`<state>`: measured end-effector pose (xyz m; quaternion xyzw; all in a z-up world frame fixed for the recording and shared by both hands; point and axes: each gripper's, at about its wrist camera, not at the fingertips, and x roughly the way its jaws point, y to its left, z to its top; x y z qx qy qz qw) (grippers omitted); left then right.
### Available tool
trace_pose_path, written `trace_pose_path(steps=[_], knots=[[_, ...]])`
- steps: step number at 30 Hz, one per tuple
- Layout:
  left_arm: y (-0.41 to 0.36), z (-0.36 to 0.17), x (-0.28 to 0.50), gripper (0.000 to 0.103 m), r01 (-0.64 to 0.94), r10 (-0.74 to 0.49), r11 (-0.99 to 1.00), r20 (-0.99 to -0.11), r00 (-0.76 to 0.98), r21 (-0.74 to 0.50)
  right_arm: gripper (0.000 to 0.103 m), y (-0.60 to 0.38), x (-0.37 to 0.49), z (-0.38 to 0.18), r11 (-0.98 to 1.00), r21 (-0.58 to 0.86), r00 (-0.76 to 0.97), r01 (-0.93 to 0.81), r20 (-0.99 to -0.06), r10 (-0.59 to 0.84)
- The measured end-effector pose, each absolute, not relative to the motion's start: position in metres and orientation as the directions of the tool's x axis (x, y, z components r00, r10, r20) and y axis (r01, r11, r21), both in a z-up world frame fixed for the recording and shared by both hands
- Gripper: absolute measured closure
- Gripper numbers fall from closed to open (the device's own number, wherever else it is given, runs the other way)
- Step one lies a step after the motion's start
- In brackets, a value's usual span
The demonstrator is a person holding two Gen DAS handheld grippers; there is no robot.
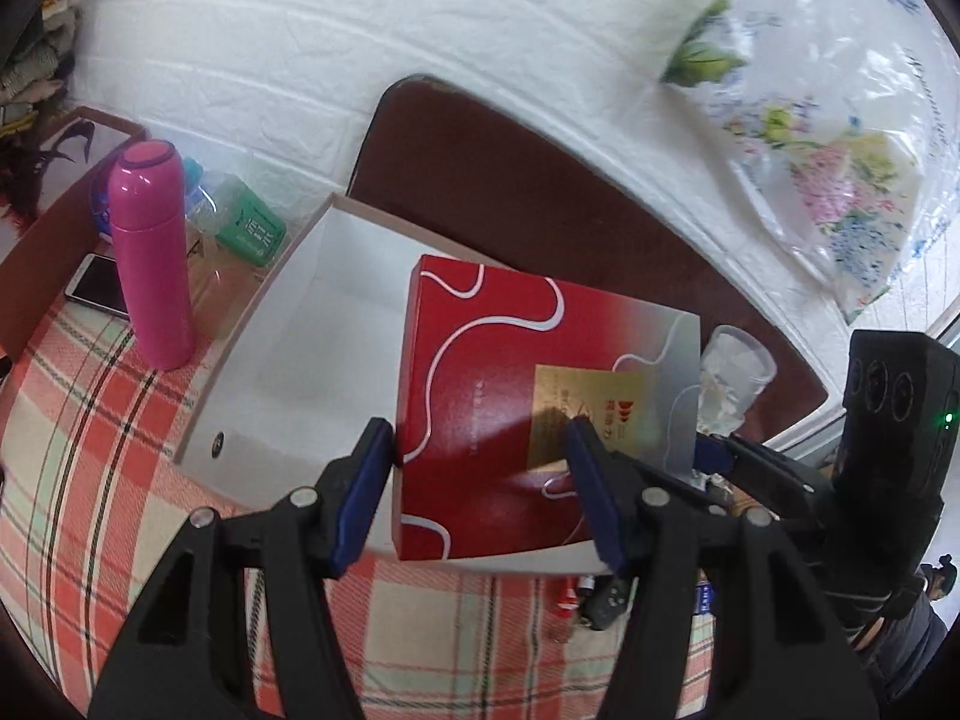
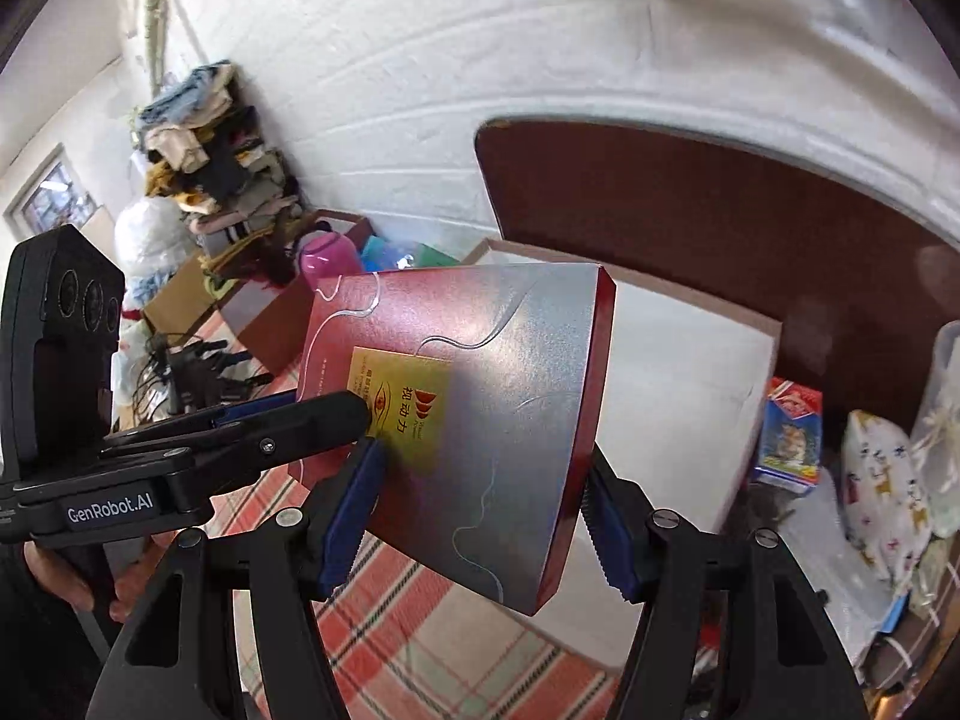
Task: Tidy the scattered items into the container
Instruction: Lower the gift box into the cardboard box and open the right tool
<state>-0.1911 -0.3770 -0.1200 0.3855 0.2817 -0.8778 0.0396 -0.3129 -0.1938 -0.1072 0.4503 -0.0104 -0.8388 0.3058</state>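
So the red and silver gift box (image 1: 528,408) is the thing being moved right now. It sits mid-frame in both views, tilted and held up over the open white carton (image 1: 288,360), which takes up the centre-left of the left wrist view. The right gripper (image 2: 480,516) has it clamped edge to edge, blue pads pressed on both sides. The left gripper (image 1: 480,486) sits spread wide around the near end of the box; I can't tell if its pads actually touch it.

Looks to me like the placing step: next move is probably lowering the box flat into the carton and letting go, keeping its corner off the rim.

The carton looks bare inside, just white walls and floor. Upper left, a brown cardboard box (image 1: 42,276) has a phone (image 1: 99,285) and a green-labelled bottle (image 1: 246,228) in it. A pink flask (image 1: 153,252) stands at its edge on the plaid cloth (image 1: 90,480). A clear plastic cup (image 1: 735,372) sits at right.
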Motion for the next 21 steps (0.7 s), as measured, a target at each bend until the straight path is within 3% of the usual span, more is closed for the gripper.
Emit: trace_pose_path(steps=[21], knots=[[-0.445, -0.215, -0.297, 0.048, 0.319, 0.212, -0.846, -0.818, -0.534, -0.428, 0.037, -0.222, -0.425, -0.224, -0.876, 0.4, -0.237, 0.269, -0.854, -0.463]])
